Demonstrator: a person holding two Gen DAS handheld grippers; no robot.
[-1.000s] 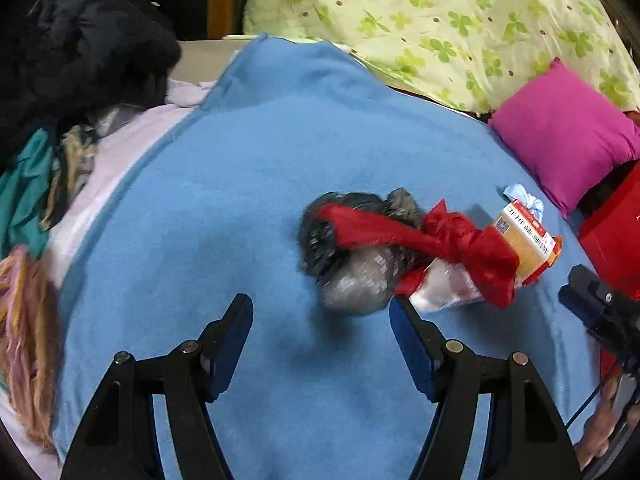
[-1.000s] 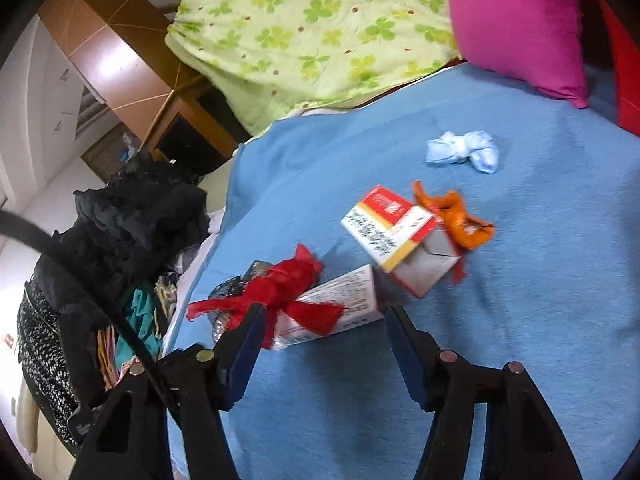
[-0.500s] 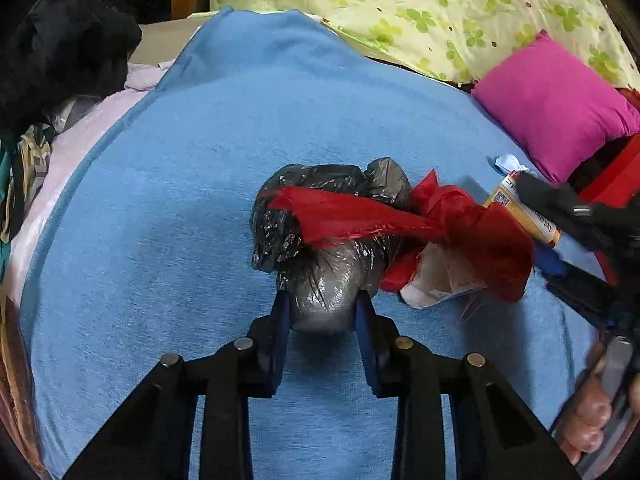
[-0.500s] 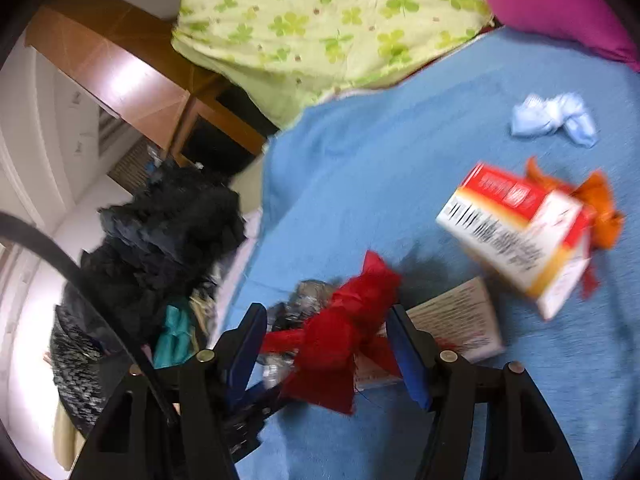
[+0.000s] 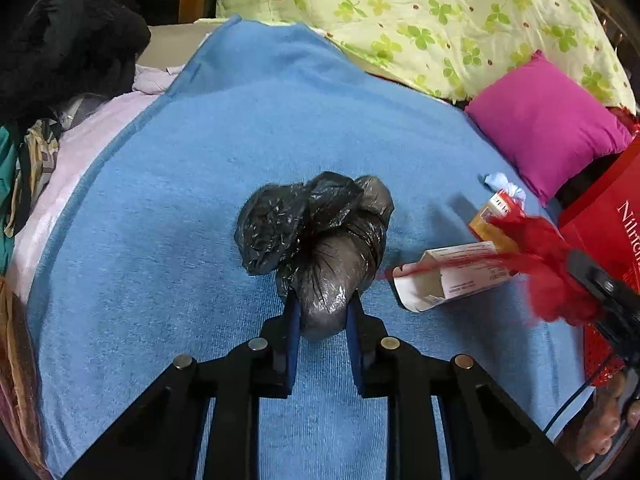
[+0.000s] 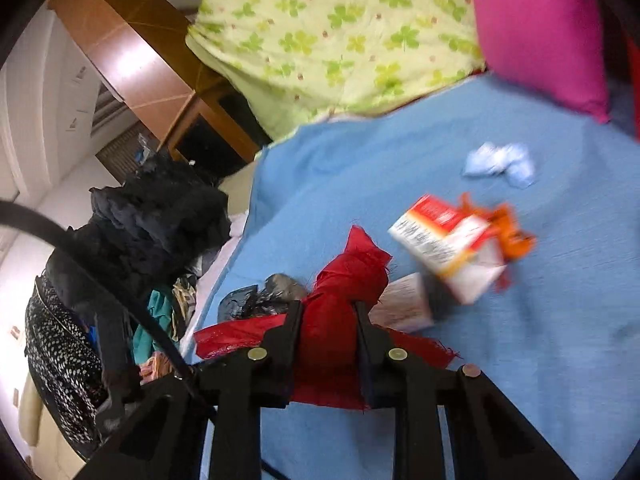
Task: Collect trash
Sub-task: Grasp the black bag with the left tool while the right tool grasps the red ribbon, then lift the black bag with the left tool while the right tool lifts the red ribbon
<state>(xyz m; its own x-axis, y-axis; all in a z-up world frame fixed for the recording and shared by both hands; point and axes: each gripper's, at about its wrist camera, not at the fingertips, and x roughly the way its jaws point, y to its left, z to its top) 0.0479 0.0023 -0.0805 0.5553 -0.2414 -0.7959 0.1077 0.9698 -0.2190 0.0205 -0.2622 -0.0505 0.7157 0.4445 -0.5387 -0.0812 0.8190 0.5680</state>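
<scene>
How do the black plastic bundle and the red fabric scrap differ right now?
The black plastic bundle is glossy, crinkled film knotted into a rounded lump; the red fabric scrap is matte cloth with frayed edges and loose trailing strips. The bundle rests on the blue blanket, pinched by the left hand-held gripper; the scrap is pinched by the right hand-held gripper. Both are soft trash, each clamped between shut jaws.

we see a crumpled black plastic bag (image 5: 316, 240) on the blue bed cover, a knotted red rag (image 6: 344, 280) beside it, two torn cartons (image 6: 448, 248) nearby
</scene>
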